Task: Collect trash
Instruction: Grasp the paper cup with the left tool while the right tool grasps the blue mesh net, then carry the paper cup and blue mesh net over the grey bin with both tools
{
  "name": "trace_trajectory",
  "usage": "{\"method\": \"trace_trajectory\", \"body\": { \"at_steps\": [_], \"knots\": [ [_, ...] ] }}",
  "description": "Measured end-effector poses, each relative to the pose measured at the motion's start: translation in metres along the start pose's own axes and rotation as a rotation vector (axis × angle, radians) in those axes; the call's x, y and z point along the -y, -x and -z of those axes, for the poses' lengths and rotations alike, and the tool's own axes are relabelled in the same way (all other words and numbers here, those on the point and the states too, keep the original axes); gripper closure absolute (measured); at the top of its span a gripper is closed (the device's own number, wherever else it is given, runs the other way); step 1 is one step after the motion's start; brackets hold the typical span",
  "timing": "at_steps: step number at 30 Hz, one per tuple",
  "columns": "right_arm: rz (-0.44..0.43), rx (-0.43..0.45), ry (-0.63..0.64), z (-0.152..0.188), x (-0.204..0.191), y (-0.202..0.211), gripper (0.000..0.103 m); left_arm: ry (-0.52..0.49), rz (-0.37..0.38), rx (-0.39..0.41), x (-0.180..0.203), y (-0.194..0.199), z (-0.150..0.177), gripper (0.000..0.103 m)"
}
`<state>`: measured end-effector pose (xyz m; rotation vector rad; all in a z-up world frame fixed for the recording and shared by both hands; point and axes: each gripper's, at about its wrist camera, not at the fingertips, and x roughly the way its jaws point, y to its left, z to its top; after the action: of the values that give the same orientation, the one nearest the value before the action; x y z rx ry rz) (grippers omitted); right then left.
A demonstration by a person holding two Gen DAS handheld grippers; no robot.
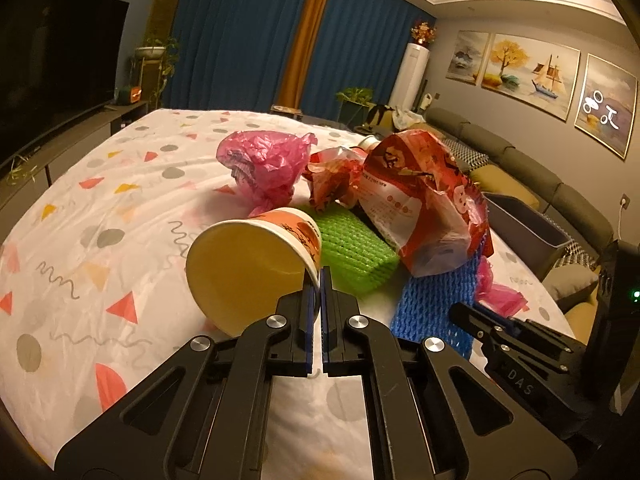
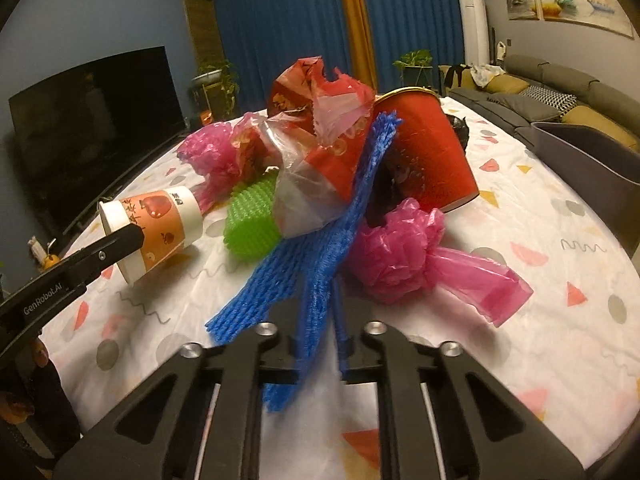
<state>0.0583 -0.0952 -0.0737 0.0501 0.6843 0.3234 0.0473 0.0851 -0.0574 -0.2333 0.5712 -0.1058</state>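
While the left gripper (image 1: 320, 276) pinches the paper cup's (image 1: 256, 264) rim, the right gripper (image 2: 320, 312) clamps blue foam netting (image 2: 320, 248) — both on the bench (image 1: 80, 208).

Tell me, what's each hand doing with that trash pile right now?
Left gripper shut on paper cup rim. Right gripper shut on blue foam net. Snack bag resting on the net, may drag along.

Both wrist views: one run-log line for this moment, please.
left gripper: shut on paper cup rim | right gripper: shut on blue foam net | rest of trash: on table
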Motion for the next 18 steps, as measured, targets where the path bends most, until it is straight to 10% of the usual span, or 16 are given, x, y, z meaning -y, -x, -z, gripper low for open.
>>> {"method": "trace_trajectory", "body": {
  "at_steps": [18],
  "knots": [
    [0.106, 0.190, 0.024, -0.011, 0.031, 0.069, 0.096, -0.039, 0.028, 0.080, 0.025, 0.028, -0.007, 0.101]
  ]
}}
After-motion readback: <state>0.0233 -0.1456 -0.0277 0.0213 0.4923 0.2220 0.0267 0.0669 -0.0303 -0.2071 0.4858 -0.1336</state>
